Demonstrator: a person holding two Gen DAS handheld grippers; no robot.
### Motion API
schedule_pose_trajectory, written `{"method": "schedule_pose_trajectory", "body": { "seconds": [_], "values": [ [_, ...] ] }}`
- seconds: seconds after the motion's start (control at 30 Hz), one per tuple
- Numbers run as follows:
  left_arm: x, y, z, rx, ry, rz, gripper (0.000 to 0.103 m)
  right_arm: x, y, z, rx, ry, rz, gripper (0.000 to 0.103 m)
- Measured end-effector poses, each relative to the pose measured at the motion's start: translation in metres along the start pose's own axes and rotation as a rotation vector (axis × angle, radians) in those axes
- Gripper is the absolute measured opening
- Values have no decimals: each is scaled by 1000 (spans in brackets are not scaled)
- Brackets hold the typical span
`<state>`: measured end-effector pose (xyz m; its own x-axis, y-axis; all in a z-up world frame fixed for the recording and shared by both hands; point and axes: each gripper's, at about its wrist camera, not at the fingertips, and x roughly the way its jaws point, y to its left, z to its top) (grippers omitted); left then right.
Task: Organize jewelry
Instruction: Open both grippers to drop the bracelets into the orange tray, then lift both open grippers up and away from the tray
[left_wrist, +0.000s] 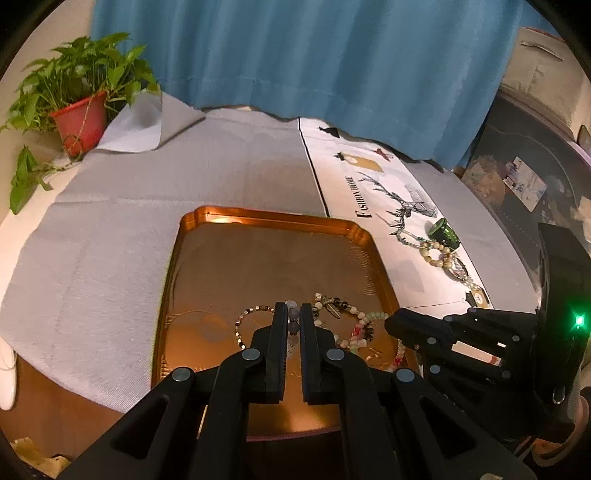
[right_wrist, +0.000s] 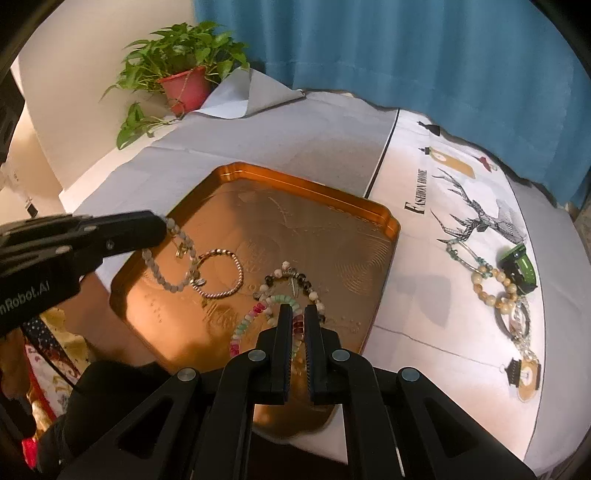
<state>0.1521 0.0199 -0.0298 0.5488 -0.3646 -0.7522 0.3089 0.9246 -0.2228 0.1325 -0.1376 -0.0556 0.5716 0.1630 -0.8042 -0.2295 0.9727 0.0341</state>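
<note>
Mid-placement: left gripper (left_wrist: 294, 314) pinching grey bead bracelet (right_wrist: 173, 258) over copper tray (right_wrist: 314, 192), left of frame. Right gripper (right_wrist: 298, 314) nearly pressed together around pink-green bracelet (right_wrist: 247, 325); clamped or not, cannot tell. Next, probably: lower, release, fetch cream bead bracelet (right_wrist: 491, 284) at right.

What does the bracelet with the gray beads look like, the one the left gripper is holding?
The gray bead bracelet is a loop of round, pale gray, slightly see-through beads with a small metal charm hanging from it. The left gripper pinches its top between shut fingers, so it hangs over the near left corner of the copper tray. Its lower end overlaps a twisted metal bangle in this view. Whether its bottom touches the tray is unclear.
</note>
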Motion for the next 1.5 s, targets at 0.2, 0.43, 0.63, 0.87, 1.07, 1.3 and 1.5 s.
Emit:
{"method": "schedule_pose_trajectory", "body": {
  "seconds": [0.2,0.43,0.63,0.87,1.07,1.3,1.5],
  "values": [
    [9,11,-7,-46,35,117,89,20,-13,-3,72,99,-33,73],
    [-11,18,-45,-73,85,160,91,-11,-14,-37,67,75,-64,80],
    [-40,-7,-88,-83,87,188,91,-51,-5,-71,83,75,-49,80],
    [-76,-41,-117,-60,84,180,91,-109,12,-105,59,7,-77,80],
    [-118,-64,-130,-18,3,212,91,-150,21,-127,64,-55,-79,80],
    [-147,-80,-147,-6,-42,240,91,-181,32,-150,50,-103,-80,80],
    [-161,-91,-155,21,-67,252,91,-197,33,-161,50,-130,-85,80]
  ]
}}
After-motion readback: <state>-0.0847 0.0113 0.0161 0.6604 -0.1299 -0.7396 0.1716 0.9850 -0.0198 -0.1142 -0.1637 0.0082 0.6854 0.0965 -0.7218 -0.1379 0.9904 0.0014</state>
